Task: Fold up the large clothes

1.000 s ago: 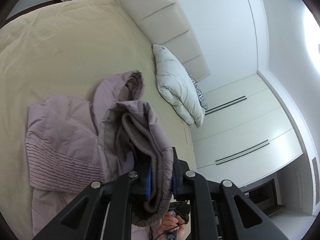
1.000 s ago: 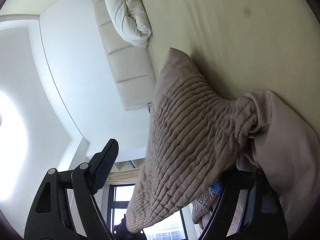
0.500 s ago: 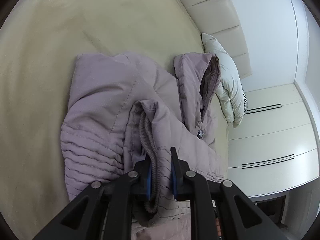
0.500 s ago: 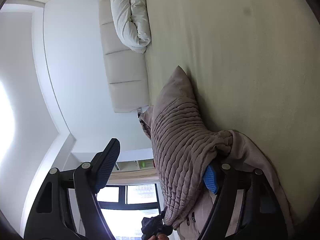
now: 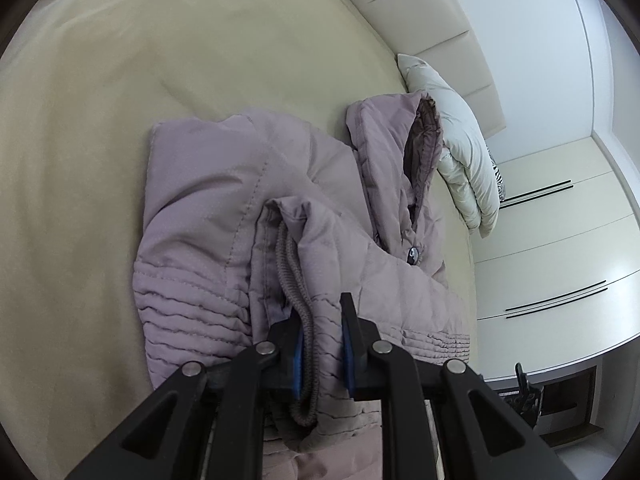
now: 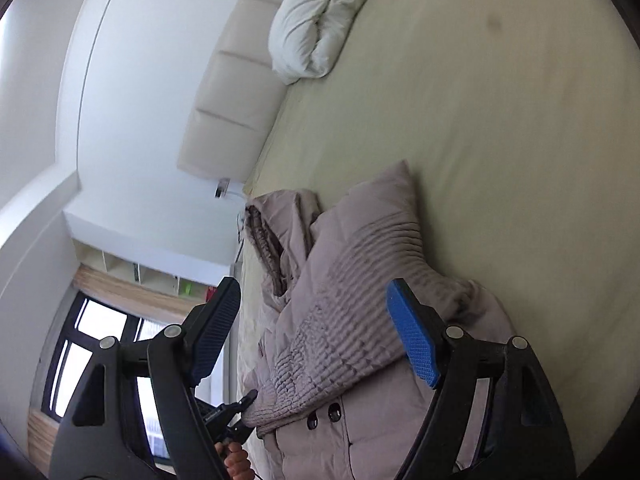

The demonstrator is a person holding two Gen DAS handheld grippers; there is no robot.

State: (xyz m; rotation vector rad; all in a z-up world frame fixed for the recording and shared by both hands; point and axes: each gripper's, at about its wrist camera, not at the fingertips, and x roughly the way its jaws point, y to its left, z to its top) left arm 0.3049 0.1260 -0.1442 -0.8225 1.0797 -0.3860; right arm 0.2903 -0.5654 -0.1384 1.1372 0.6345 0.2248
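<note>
A mauve quilted jacket (image 5: pixel 224 208) lies partly folded on the beige bed (image 5: pixel 100 80). Its hood (image 5: pixel 404 152) points toward the headboard. My left gripper (image 5: pixel 320 340) is shut on the jacket's sleeve at its ribbed knit cuff (image 5: pixel 298 308), low over the jacket. In the right wrist view the jacket (image 6: pixel 352 320) lies below my right gripper (image 6: pixel 316 328), which is open wide and empty, with the quilted sleeve between and beneath its fingers. The left gripper (image 6: pixel 240 412) shows there holding the cuff.
A white folded duvet (image 5: pixel 460 160) lies by the cream padded headboard (image 5: pixel 420 20); it also shows in the right wrist view (image 6: pixel 320 20). White wardrobes (image 5: pixel 560 260) stand beyond the bed. A window (image 6: pixel 100 340) is at the far side.
My right gripper has let go of the quilted sleeve and opened wide. My left gripper has lowered the cuffed sleeve onto the jacket body, which now lies flatter.
</note>
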